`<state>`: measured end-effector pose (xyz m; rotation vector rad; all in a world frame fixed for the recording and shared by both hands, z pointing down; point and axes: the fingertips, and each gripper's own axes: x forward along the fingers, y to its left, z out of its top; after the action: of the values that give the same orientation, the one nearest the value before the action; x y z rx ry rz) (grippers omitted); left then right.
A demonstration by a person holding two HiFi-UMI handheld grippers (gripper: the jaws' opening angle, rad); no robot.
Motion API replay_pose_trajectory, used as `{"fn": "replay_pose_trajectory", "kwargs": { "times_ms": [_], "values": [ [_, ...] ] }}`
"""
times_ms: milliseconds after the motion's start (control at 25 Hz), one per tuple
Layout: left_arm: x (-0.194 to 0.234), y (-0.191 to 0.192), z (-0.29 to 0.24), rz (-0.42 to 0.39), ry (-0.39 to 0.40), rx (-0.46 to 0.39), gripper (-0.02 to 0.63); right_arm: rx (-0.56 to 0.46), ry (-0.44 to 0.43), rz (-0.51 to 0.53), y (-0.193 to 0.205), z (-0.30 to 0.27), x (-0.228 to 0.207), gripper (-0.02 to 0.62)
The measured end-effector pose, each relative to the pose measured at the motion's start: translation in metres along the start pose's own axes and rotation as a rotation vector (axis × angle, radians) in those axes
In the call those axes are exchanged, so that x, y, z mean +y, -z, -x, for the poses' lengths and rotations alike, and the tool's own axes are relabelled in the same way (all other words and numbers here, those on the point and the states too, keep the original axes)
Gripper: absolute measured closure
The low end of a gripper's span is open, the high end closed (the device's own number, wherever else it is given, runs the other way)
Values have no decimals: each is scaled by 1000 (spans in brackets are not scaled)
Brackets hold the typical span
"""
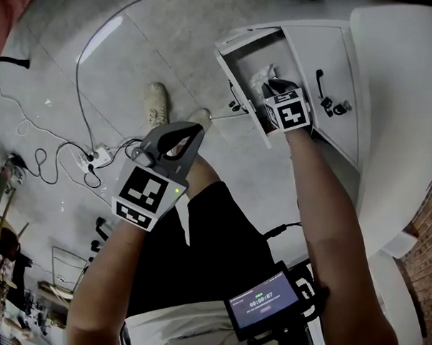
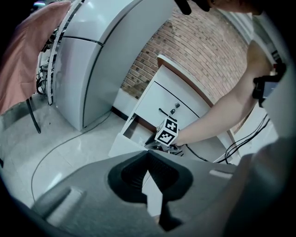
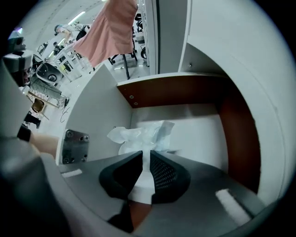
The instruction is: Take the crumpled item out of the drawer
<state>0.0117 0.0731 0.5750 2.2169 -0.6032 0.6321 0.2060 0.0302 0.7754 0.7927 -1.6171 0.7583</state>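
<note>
1. Reaching into the open drawer [image 1: 235,51], the right tool [image 3: 145,155] is being held low over the drawer floor so that its jaws can be brought onto the crumpled item [image 3: 141,134].
2. The jaws are being kept narrow, with a fold of the white crumpled item pinched between the pads; the rest of it is bunching up just beyond the tips, inside the drawer near its back wall.
3. By the look of it, the item is being gripped by one edge because it is soft and light, so a small pinch is judged to be enough for lifting it clear.
4. The left tool [image 2: 148,155] is being held well apart from the cabinet [image 1: 328,59], over the floor [image 1: 135,50], with its jaws together and nothing between them; it is probably being kept out of the way, since the drawer is already standing open.
5. No brand or label is being shown on the item or the drawer. Only square black-and-white markers are being carried on the tools' cubes. Writing on the small screen [image 1: 264,300] at the person's waist is too small to be read.
</note>
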Motion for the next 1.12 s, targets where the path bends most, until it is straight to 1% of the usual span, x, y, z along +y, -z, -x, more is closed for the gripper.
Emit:
{"fn": "replay_pose_trajectory", "kwargs": {
  "times_ms": [160,320,520,760,960,1120],
  "values": [
    [-14,-6,9,-13,-8,-1,601,-22,13,2,1,16,4,540],
    [-30,-14,20,-6,-10,-13,602,-52,33,-34,4,37,5,541],
    [-41,-16,26,-18,8,-3,602,-80,45,-57,7,55,10,543],
    [-39,-15,37,-32,31,17,602,-97,68,-112,6,73,19,545],
    [-30,-29,51,-65,51,23,602,-137,104,-168,2,94,27,545],
    [-31,-40,66,-104,74,42,602,-169,113,-198,-1,118,38,545]
  ]
}}
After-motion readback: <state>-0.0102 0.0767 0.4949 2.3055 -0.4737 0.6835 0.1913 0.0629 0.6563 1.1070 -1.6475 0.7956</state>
